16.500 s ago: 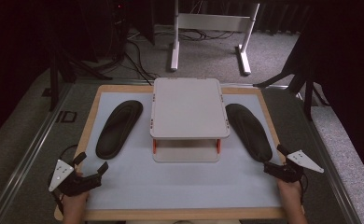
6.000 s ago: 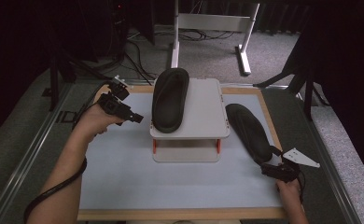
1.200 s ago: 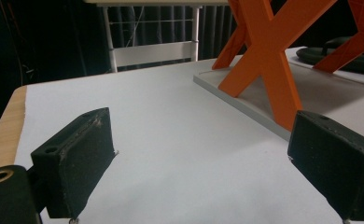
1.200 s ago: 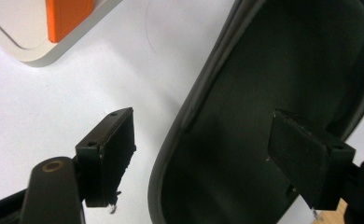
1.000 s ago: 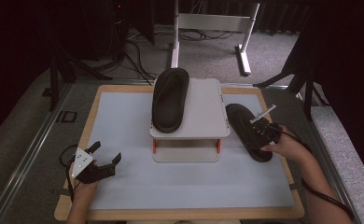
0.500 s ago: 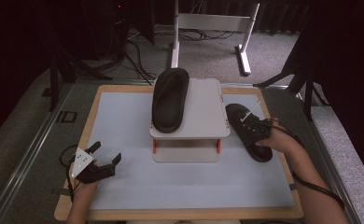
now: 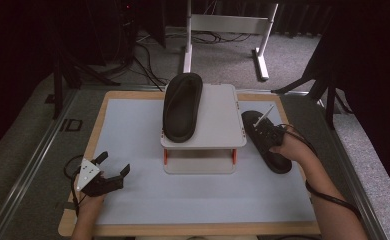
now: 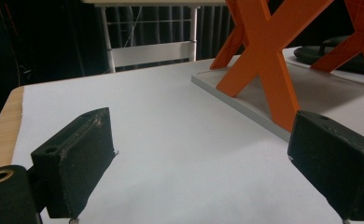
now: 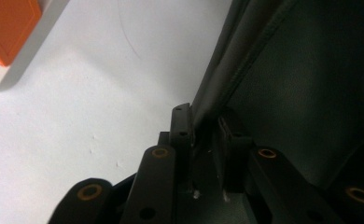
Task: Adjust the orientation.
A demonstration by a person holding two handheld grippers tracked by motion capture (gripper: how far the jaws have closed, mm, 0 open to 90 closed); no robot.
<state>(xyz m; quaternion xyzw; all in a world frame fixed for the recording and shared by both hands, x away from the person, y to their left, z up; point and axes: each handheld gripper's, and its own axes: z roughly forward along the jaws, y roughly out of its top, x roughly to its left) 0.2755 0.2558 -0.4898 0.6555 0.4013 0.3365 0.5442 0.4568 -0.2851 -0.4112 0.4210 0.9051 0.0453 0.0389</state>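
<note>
While one black rubbery sandal [image 7: 182, 106] lies on top of the grey flat-topped stand [image 7: 218, 120], a second sandal [image 7: 266, 142] lies on the worktop [image 7: 133, 130] right of it, its rim pinched by the right gripper [image 9: 203, 140] fingers. Left of the stand, the left gripper [image 7: 114, 170] fingers gape, empty.

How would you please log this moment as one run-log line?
left tool: open, idle on mat | right tool: shut on right sandal edge | left sandal: on stand top

White-topped table [image 7: 133, 125]; small stand [image 7: 203, 145] and black sandal [image 7: 273, 150] on it
</note>
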